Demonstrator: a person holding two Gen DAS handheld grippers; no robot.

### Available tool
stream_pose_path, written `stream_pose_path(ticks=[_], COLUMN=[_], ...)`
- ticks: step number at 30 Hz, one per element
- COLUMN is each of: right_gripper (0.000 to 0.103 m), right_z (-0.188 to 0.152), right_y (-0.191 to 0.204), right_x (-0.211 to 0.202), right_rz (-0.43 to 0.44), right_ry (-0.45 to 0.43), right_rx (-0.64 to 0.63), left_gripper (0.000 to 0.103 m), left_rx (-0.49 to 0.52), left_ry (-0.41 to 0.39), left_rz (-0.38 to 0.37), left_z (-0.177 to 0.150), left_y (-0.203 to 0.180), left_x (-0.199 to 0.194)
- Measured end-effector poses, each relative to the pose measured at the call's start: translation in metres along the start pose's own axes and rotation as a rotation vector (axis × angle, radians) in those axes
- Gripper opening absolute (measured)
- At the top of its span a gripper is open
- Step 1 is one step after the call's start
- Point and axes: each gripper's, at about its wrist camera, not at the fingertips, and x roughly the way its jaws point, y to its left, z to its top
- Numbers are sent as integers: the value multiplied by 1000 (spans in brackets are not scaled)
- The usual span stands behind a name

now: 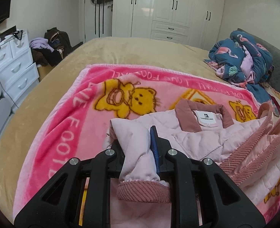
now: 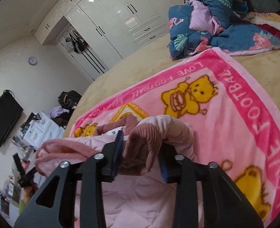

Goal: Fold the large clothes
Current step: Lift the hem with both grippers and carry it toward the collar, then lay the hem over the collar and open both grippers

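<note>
1. The pink quilted jacket (image 1: 206, 138) lies on the pink bear blanket (image 1: 67, 125), which is spread over the bed (image 1: 50, 79). Its collar with the white label points toward the wardrobe (image 1: 170, 9).
2. The left tool (image 1: 138, 144) is nearly closed and pinches a sleeve (image 1: 134, 138) of the jacket; the ribbed cuff (image 1: 143, 191) hangs on the near side of the jaws.
3. The right tool (image 2: 141, 148) stands partly open. The other ribbed cuff (image 2: 141, 142) lies between its fingers, but the pads do not seem to press it firmly, so I judge that this side is being released.
4. To do this step well, I think the left sleeve should be laid flat across the body of the jacket before that tool opens, so the padding does not spring back.
5. The right tool should open wider and draw back straight, otherwise the cuff may catch on a finger and pull the fold apart.
6. Both sleeves should end inside the outline of the jacket, with the ribbed hem (image 1: 248, 155) smoothed out, because it looks bunched on the right side.
</note>
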Motion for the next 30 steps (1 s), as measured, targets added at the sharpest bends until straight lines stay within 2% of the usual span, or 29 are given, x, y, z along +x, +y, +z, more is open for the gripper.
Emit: stream_pose_path(ticks=[4,5,6,7,8,11,13,17,21,23,25,28,30], right_gripper=[43,55,79,90,98,98,98,98,97,97,97,97,97], right_z=[-2,-3,-3,-3,-4,-4,-10,-34,-61,-70,-76,-80,-80], right_y=[2,3,3,3,5,16,25,40,38,34,31,28,25], right_x=[-1,-1,-1,-2,-3,-1,1,15,34,38,36,29,25], right_rz=[10,22,40,53,30,1,-30,-150,-215,-225,-238,-260,-278], right_ry=[-3,-3,-2,-5,-18,-1,8,56,133,144,136,109,97], right_rx=[-10,-10,-6,1,1,-54,-102,-237,-297,-299,-303,-309,-312], left_gripper=[14,14,14,14,14,16,21,32,66,71,89,92,93], left_rx=[-14,-18,-22,-24,-24,-33,-38,-38,-43,-30,-17,-10,-13], left_ry=[13,14,14,16,17,22,25,12,-28,-56,-102,-172,-184], left_rz=[-6,-9,-14,-17,-17,-26,-39,-59,-123,-127,-111,-93,-67], left_z=[-1,0,0,1,1,1,1,2,5,7,7,6,3], left_y=[1,2,2,2,1,2,0,-6,-9,-13,-14,-9,-3], left_x=[9,11,12,13,13,15,17,15,-4,-17,-34,-58,-66])
